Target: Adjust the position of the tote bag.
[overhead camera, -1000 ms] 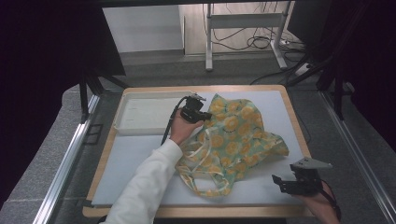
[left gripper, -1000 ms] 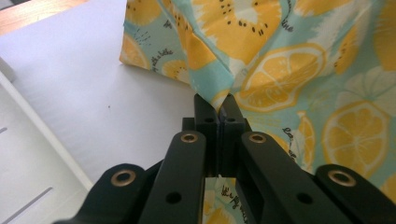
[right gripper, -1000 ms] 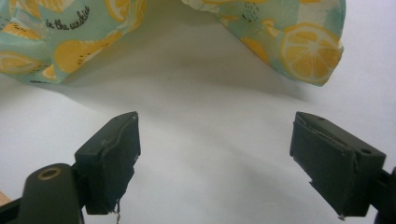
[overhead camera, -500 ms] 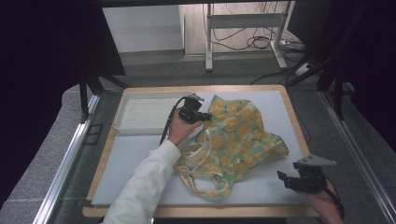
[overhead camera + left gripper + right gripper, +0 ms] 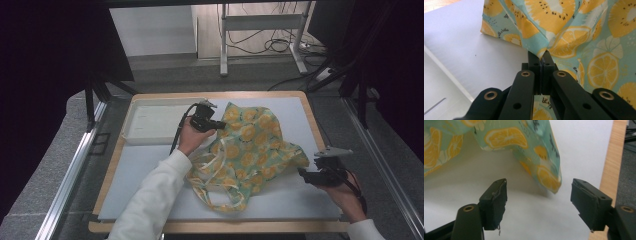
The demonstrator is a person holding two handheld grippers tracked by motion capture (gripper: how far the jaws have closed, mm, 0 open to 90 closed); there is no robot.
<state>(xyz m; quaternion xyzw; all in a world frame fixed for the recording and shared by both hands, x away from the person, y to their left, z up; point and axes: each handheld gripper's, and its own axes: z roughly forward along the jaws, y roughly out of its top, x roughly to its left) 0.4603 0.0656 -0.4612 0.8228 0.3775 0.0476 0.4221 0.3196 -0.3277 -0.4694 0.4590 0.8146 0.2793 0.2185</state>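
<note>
We keep our left gripper (image 5: 541, 56) clamped on a fold of the citrus-print cloth (image 5: 250, 150), which sprawls mid-frame on the white mat (image 5: 310, 120). Our right gripper (image 5: 537, 195), jaws apart and lately narrowing, faces the cloth's right corner (image 5: 549, 180). We should slide in level and bite above the hem.
</note>
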